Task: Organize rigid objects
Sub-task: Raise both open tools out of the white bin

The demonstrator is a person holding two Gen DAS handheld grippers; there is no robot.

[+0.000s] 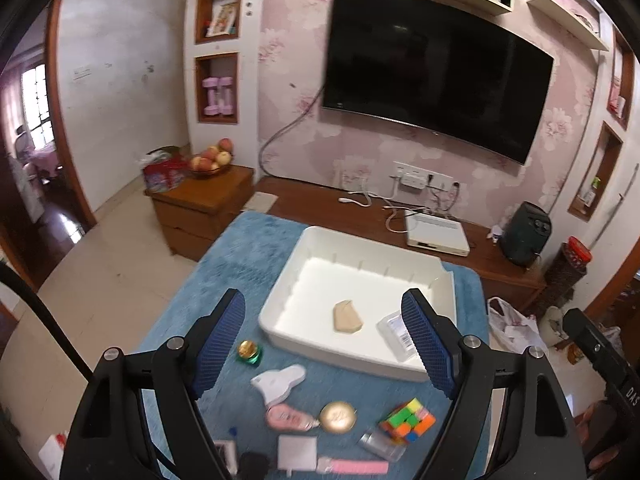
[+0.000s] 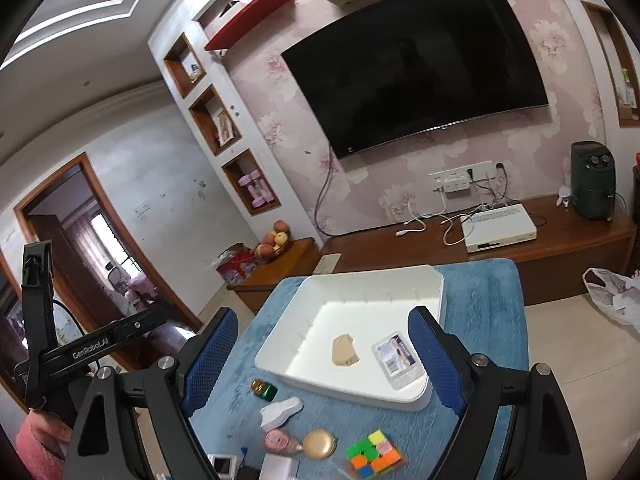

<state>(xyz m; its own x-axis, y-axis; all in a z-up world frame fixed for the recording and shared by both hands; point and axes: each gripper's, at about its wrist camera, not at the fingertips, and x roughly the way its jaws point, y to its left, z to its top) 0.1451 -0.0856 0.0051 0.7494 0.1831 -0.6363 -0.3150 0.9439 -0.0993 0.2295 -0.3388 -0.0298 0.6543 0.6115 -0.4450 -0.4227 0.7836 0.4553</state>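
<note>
A white tray (image 1: 288, 292) sits on a blue cloth-covered table (image 1: 224, 264). In it lie a tan angular block (image 1: 347, 317) and a clear plastic box (image 1: 394, 334). In front of the tray lie a green-and-gold jar (image 1: 249, 351), a white plastic piece (image 1: 278, 382), a pink item (image 1: 286, 416), a gold round compact (image 1: 338, 417), a puzzle cube (image 1: 408, 420) and a white square box (image 1: 297, 452). My left gripper (image 1: 324, 344) is open and empty above them. My right gripper (image 2: 324, 354) is open and empty; the tray (image 2: 352, 392), block (image 2: 344, 351), clear box (image 2: 396, 358) and cube (image 2: 374, 456) show below it.
A wooden TV bench (image 1: 320, 204) with a white set-top box (image 1: 436, 234) and cables stands behind the table under a wall TV (image 1: 432, 68). A low cabinet (image 1: 200, 204) with a fruit bowl is at the left. A plastic bag (image 1: 512, 324) lies on the floor at the right.
</note>
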